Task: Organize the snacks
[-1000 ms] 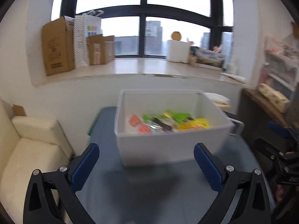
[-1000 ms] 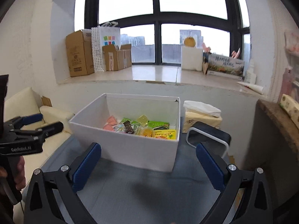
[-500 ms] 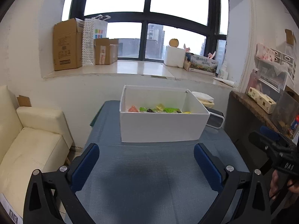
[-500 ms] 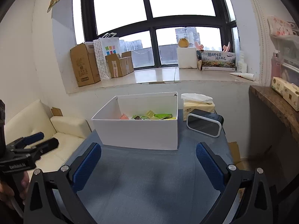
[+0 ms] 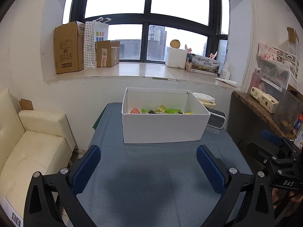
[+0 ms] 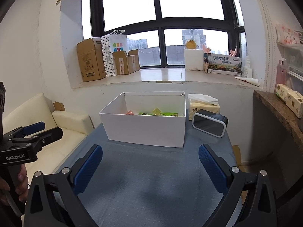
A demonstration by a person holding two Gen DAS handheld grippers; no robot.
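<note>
snacks [image 5: 161, 111] sitting in the box [image 5: 162, 126] | both grippers' jaws wide apart, empty | looks wrapped up, maybe just back off

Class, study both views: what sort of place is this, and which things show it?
Probably a lived-in room of a high-rise flat or small office: a cream sofa, a big window onto tower blocks, cardboard boxes along its sill, and a white box of snacks on a blue-grey table.
</note>
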